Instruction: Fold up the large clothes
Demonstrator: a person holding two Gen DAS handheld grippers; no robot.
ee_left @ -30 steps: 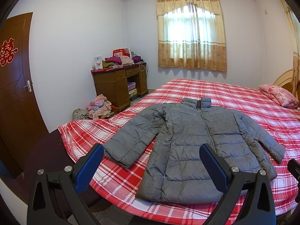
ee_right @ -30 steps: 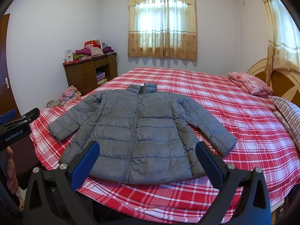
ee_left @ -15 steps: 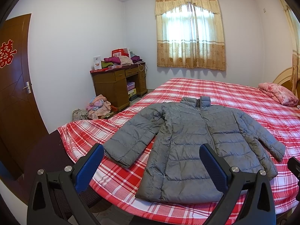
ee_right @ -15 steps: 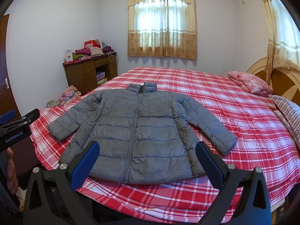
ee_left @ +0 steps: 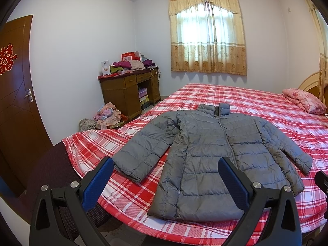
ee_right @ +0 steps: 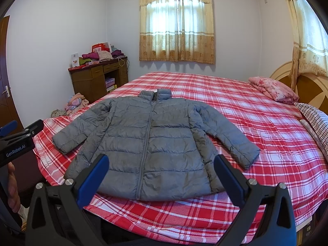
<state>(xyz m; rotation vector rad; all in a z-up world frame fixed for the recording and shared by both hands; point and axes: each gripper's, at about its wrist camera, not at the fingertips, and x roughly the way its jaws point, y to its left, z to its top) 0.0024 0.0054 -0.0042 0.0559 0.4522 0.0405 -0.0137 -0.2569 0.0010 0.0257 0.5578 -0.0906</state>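
1. My left gripper [ee_left: 166, 176]: jaws wide apart, holding nothing, short of the bed [ee_left: 256, 98] edge. The near sleeve cuff [ee_left: 131, 164] lies just ahead-left of it.
2. Jacket [ee_right: 147, 143] lies flat, zipped, on the bed; long axis runs away from me, hem nearest, collar far.
3. My right gripper [ee_right: 162, 174]: also spread wide, empty, nearer the right sleeve [ee_right: 231, 139].

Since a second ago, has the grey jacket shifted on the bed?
No. The jacket lies spread flat as before, its collar and sleeves on the same checks of the bedsheet.
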